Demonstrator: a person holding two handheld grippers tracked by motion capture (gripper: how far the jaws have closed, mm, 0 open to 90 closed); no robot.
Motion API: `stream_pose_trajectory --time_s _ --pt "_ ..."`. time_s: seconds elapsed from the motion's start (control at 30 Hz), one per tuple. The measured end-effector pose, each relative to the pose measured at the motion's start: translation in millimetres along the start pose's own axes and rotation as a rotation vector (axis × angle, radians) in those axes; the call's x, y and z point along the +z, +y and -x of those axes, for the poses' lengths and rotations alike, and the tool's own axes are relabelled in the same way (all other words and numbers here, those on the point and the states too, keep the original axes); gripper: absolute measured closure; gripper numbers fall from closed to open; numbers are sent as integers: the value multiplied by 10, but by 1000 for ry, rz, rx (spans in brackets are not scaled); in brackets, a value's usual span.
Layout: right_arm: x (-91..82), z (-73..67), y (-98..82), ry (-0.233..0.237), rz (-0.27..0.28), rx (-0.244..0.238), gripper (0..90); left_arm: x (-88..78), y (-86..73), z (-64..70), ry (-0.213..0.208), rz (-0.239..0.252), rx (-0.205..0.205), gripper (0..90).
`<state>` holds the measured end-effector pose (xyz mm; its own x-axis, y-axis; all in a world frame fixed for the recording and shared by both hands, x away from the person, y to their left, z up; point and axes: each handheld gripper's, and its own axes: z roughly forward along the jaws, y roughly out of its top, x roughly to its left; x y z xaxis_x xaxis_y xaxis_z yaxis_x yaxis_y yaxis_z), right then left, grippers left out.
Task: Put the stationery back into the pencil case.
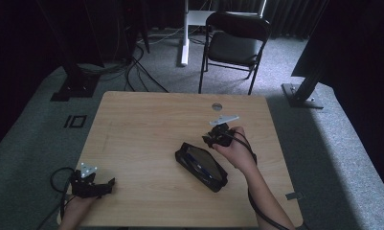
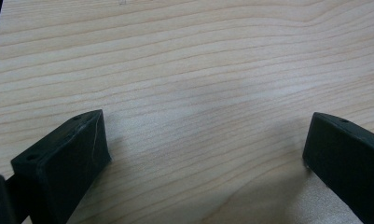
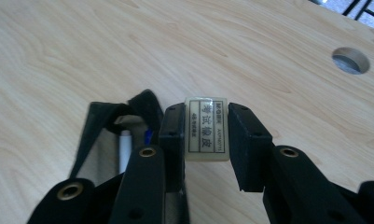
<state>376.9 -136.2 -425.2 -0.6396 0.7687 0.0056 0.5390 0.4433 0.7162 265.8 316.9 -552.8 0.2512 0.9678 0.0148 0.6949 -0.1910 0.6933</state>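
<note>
Pale wood grain runs across the counter (image 1: 146, 124) as the right claw (image 3: 206, 133) pinches a cream-coloured eraser (image 3: 206, 128), its printed label facing up, between two black jaws closed part-way onto its long sides. The eraser sits clear of the counter top, just beside the open mouth of a black pencil case (image 1: 201, 166) that lies toward the counter's right half, slanting from its middle toward the near right corner.

The step in hand appears to be carrying the eraser either to or from that case; which of the two cannot be judged from this moment alone. If it is going in, the next move calls for bringing the eraser over the slit of the opening and lowering it before the jaws part, since the fabric lips stand only narrowly apart.

Inside the case (image 3: 105, 140), a white pen (image 3: 124, 151) and a blue-tipped one (image 3: 148, 136) lie along the lining; what else it holds is hidden.

At the near left corner, the left claw (image 1: 101, 186) rests low over bare wood, its jaws spread wide with nothing between them.

A round cable hole (image 3: 350, 59) marks the counter's far edge.
</note>
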Motion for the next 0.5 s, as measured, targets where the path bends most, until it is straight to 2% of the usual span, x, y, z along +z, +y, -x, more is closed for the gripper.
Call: stream_pose_trajectory --time_s 0.3,0.5 --pt "-23 -173 -38 45 -6 -41 683 0 0 -1 0 0 2 3" --pt "-28 -243 -71 78 -5 -51 684 0 0 0 0 -1 1 3"
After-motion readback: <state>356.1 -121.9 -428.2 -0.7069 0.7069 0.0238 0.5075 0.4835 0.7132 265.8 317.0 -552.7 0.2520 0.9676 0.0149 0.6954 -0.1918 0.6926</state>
